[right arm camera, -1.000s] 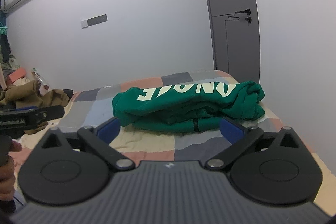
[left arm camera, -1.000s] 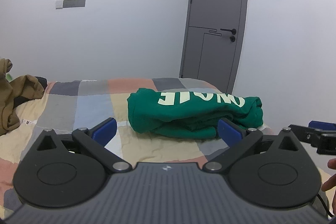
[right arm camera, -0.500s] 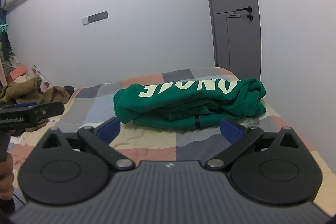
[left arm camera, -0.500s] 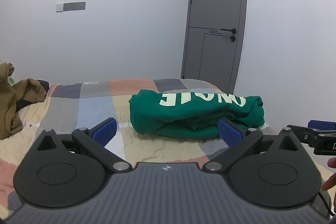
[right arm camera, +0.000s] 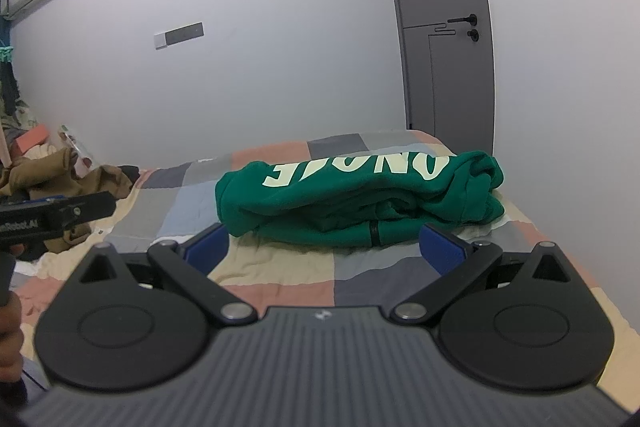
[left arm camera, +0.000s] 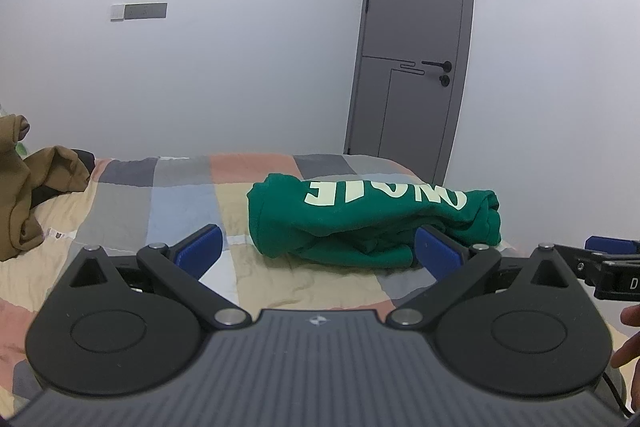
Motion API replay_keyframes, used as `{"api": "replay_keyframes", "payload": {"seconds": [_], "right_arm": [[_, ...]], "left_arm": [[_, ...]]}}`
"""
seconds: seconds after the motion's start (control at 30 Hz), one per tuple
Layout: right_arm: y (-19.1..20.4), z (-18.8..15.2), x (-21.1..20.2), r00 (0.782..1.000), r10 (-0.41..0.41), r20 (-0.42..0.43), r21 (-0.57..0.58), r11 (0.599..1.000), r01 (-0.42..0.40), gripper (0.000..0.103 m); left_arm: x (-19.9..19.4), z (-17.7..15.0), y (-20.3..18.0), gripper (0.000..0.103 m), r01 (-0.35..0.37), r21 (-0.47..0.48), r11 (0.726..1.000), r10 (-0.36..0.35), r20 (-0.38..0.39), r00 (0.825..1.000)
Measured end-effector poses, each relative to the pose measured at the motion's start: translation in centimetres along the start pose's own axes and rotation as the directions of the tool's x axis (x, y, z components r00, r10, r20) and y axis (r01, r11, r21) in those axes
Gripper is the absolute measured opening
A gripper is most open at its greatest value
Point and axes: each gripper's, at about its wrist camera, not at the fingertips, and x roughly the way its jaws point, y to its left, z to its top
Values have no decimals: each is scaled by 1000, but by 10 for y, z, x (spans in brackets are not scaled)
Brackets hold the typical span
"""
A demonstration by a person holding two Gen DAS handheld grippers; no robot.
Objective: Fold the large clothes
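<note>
On the bed (left arm camera: 168, 195), seen from the left wrist, a folded green hoodie (left arm camera: 372, 223) lies ahead of the left gripper (left arm camera: 318, 251), whose blue fingers (left arm camera: 200, 249) stand wide apart, empty. From the right wrist, the right gripper (right arm camera: 326, 247) likewise gapes empty before the hoodie (right arm camera: 360, 203); brown clothes (right arm camera: 80, 183) lie far left.

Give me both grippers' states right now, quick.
Left gripper: open, holding nothing, short of the green sweatshirt.
Right gripper: open, holding nothing, also short of the sweatshirt.
</note>
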Motion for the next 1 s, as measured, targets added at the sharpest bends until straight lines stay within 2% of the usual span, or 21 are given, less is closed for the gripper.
{"api": "replay_keyframes", "payload": {"seconds": [1.0], "right_arm": [[3,2,-3,1000,5,-5,-14,1000,-6,103]], "left_arm": [[-10,3,-3,103,4,-15,1000,-4,8,1000]]}}
